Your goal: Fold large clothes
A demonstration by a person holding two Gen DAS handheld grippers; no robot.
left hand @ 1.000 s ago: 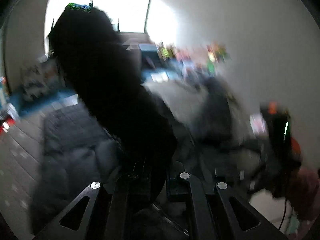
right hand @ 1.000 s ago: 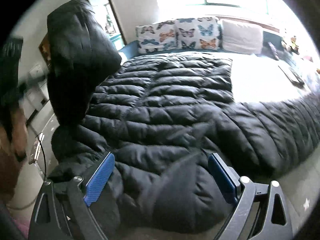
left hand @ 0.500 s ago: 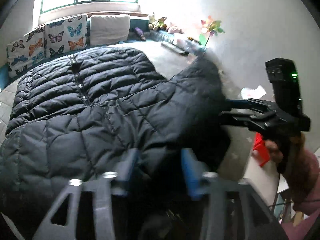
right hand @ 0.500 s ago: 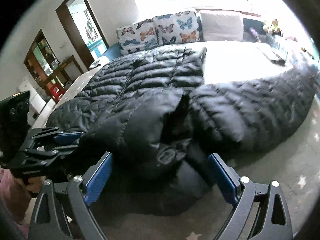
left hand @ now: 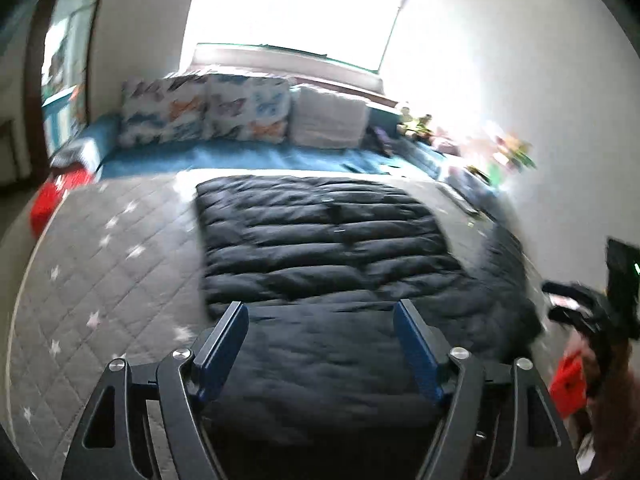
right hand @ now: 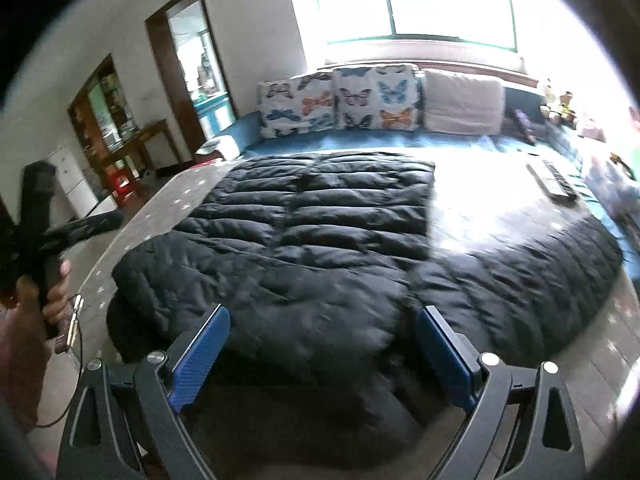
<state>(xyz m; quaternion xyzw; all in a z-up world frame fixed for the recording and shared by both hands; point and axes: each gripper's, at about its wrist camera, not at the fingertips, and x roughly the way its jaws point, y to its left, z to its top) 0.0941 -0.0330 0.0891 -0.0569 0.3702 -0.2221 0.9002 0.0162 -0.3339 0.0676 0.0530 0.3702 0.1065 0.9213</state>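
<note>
A black quilted puffer jacket point(right hand: 320, 240) is spread flat on the grey star-patterned bed cover, one sleeve folded across its near part, the other stretched out to the right.

Grippers: black frames, silver screws, blue ribbed pads point(right hand: 199, 356); black handle, green LED point(left hand: 636, 268); pink sleeve point(right hand: 16, 364).

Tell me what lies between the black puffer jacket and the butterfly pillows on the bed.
Only bare bedding: between the black puffer jacket and the butterfly pillows runs a strip of blue sheet, clearest in the right wrist view.
</note>
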